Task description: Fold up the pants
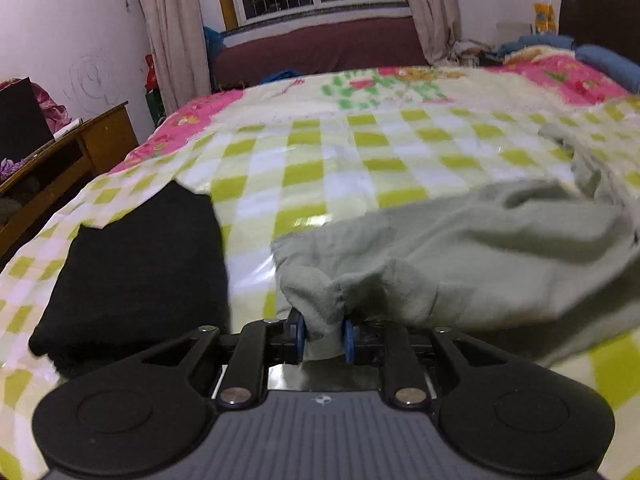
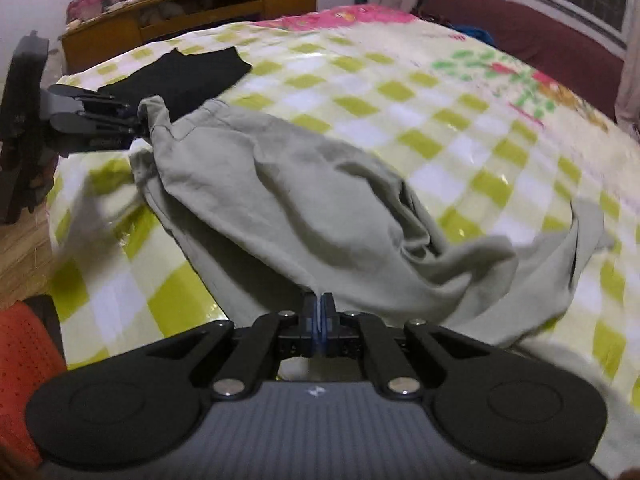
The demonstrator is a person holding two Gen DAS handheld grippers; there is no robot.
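Observation:
Pale grey-green pants (image 1: 460, 264) lie crumpled across the checkered green-and-white bed cover (image 1: 320, 160). My left gripper (image 1: 324, 336) is shut on a bunched piece of the pants, the cloth squeezed between its blue pads. In the right wrist view the left gripper (image 2: 140, 122) holds a corner of the pants (image 2: 300, 184) at the far left, just above the bed edge. My right gripper (image 2: 320, 320) is shut on a thin edge of the same cloth near the front. The fabric hangs in slack folds between the two grips.
A folded black garment (image 1: 140, 272) (image 2: 180, 74) lies on the cover left of the pants. A wooden desk (image 2: 192, 12) stands beyond the bed's left side, and a maroon bench (image 1: 320, 52) stands under the window. Blue pillows (image 1: 608, 64) sit far right. An orange mesh object (image 2: 24, 360) is by the floor.

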